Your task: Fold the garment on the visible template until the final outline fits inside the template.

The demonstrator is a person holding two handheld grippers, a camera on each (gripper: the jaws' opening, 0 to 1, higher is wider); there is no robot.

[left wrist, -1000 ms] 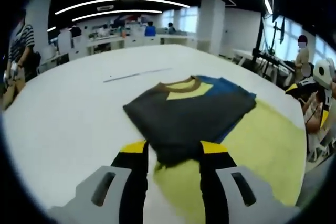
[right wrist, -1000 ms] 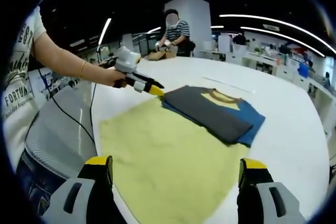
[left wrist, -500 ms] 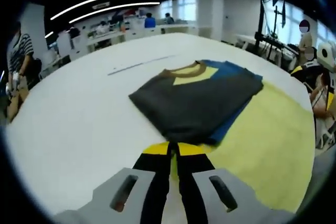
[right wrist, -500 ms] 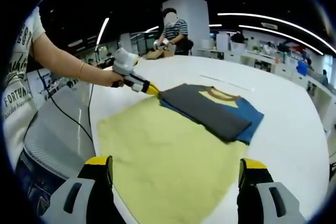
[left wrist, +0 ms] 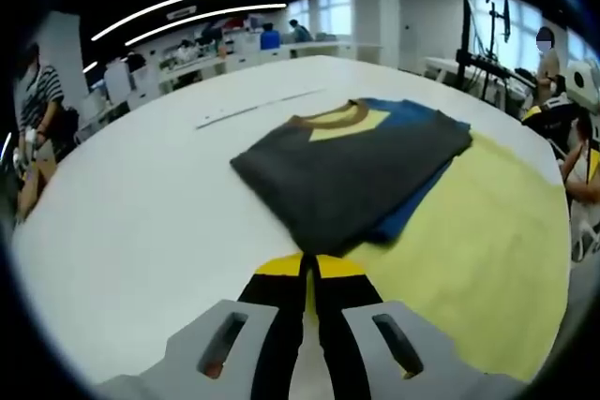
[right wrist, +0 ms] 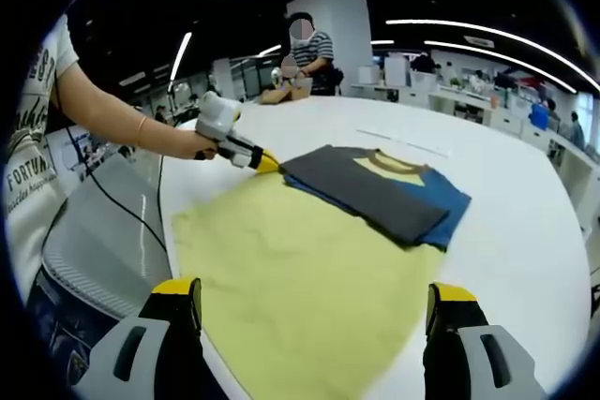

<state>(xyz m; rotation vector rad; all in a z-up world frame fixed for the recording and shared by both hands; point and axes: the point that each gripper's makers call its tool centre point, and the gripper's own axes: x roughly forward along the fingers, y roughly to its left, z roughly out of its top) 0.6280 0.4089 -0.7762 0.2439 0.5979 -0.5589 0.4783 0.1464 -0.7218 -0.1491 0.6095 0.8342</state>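
L gripper (left wrist: 309,264): jaws seen pressed together, yellow tips touching, nothing visible between them; tips sit at the near edge of the template, just short of the garment's near corner. Also seen in the right gripper view (right wrist: 265,165), held by a hand (right wrist: 187,144), tip at the garment's corner.
R gripper (right wrist: 314,302): jaws spread wide, nothing between them; held over the near end of the template, well apart from the garment.
Template (right wrist: 300,278): pale yellow sheet, laid flat on the table; in the left gripper view (left wrist: 469,250) it runs right of the garment.
Garment (left wrist: 352,170): folded tee, dk grey layer on top, blue layer showing at the right edge, yellow panel and brown collar (left wrist: 328,119) at the far end. Lies at the far end of the template, partly over its edge onto bare table. In the right gripper view (right wrist: 375,189) the far and right parts are seen past the yellow.
Table (left wrist: 131,213): large, white, round-edged; a thin dark strip (left wrist: 258,107) lies on it beyond the garment.
Containers: none can be made out.
Far: person in striped top (right wrist: 309,49) at the table's far side; desks and ceiling light strips behind.
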